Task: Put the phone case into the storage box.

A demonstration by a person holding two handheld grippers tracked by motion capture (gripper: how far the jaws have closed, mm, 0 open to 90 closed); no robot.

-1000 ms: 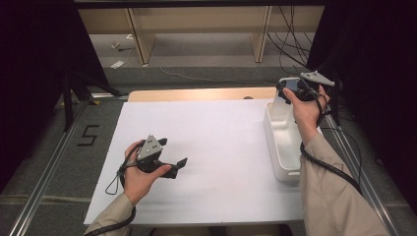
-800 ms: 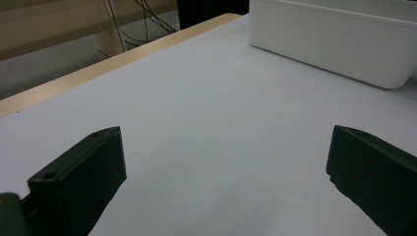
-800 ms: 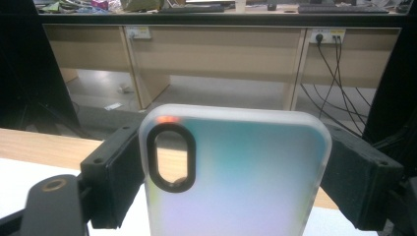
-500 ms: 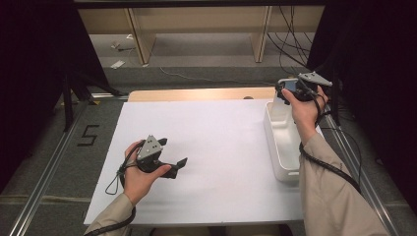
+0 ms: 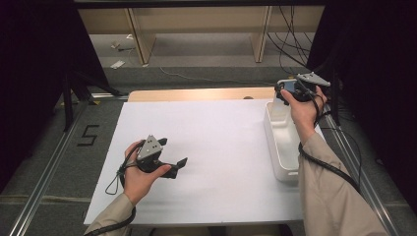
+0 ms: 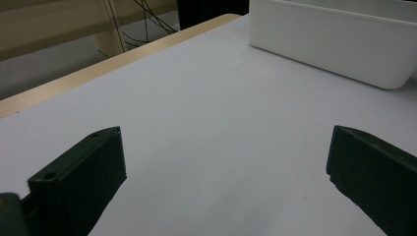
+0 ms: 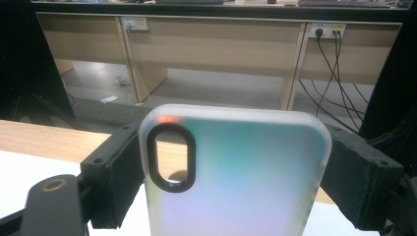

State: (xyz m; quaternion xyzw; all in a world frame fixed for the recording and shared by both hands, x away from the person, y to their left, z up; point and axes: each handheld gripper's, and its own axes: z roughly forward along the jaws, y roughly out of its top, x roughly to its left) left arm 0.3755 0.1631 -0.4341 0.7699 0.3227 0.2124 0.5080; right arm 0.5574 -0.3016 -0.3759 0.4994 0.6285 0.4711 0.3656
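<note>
The right gripper (image 7: 236,182) is clamping a translucent phone case (image 7: 236,172) above the far end of the white bin (image 5: 275,147). The left gripper (image 5: 169,160), jaws gaping wide and empty, is resting well left of that bin.

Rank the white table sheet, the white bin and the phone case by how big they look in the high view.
1. White table sheet, by far the largest.
2. White bin.
3. Phone case, smallest, held up in the right tongs above the bin's far end, so nearer the camera yet looking smaller.
</note>
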